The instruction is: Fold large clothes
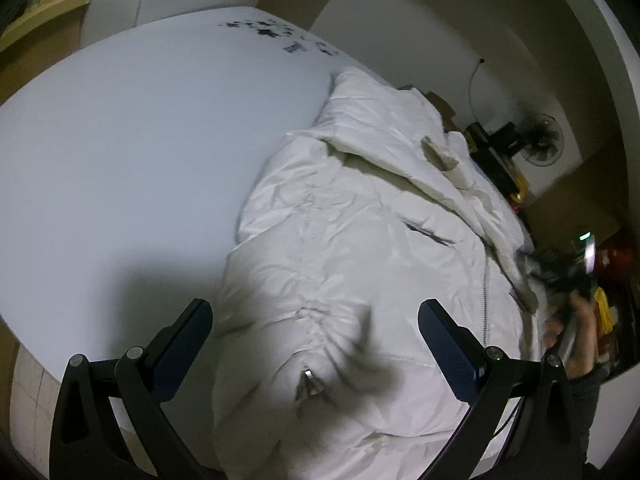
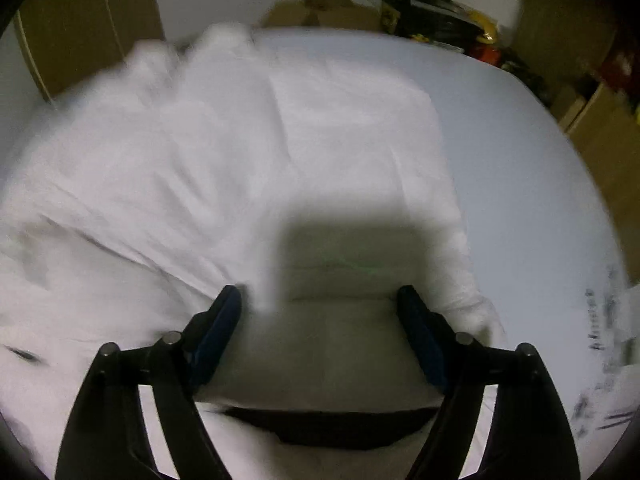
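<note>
A large white padded jacket (image 1: 360, 240) lies rumpled on a white surface (image 1: 120, 140), its zip running along the right side and a metal zip pull (image 1: 308, 374) near the close end. My left gripper (image 1: 316, 312) hangs open above that close end with nothing between its fingers. In the right wrist view the jacket (image 2: 240, 152) is blurred and fills the left and middle. My right gripper (image 2: 320, 296) stands open just over a shadowed fold of it, and the pads press on nothing. A dark band (image 2: 332, 424) shows below the fold.
A person's hand (image 1: 568, 320) is at the jacket's right edge. Black printed marks (image 1: 276, 32) sit at the surface's far end. Beyond the edge stand a fan (image 1: 540, 140), dark clutter and cardboard boxes (image 2: 600, 128). Bare white surface (image 2: 520, 160) lies right of the jacket.
</note>
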A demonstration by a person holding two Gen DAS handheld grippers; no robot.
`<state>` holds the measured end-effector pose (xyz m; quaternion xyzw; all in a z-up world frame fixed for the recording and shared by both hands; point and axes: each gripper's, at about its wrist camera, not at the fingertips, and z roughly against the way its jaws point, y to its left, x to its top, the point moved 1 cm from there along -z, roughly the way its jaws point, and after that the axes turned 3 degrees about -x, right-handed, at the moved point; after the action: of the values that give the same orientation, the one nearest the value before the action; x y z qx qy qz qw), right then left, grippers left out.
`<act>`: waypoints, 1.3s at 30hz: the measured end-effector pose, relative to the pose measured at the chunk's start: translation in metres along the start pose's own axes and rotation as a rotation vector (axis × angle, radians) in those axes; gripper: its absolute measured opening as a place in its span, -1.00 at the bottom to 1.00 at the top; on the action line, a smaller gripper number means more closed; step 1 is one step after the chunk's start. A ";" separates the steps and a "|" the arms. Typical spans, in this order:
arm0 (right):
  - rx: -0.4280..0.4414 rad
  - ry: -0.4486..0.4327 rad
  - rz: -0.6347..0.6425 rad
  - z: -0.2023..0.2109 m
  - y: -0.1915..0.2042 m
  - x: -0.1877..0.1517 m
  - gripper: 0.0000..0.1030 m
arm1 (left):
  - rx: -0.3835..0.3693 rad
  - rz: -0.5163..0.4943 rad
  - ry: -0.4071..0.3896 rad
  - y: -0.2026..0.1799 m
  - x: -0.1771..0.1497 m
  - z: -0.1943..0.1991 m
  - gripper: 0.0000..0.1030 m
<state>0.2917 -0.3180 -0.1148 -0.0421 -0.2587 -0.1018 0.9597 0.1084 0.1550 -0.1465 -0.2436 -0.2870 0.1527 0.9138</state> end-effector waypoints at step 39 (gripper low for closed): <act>0.231 0.105 -0.226 0.094 -0.197 -0.187 0.61 | -0.341 0.082 0.263 0.012 -0.002 -0.031 0.99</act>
<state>0.0451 -0.4649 -0.1228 0.1033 -0.2214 -0.1808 0.9527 0.1234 0.1532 -0.1765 -0.4241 -0.1769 0.1060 0.8818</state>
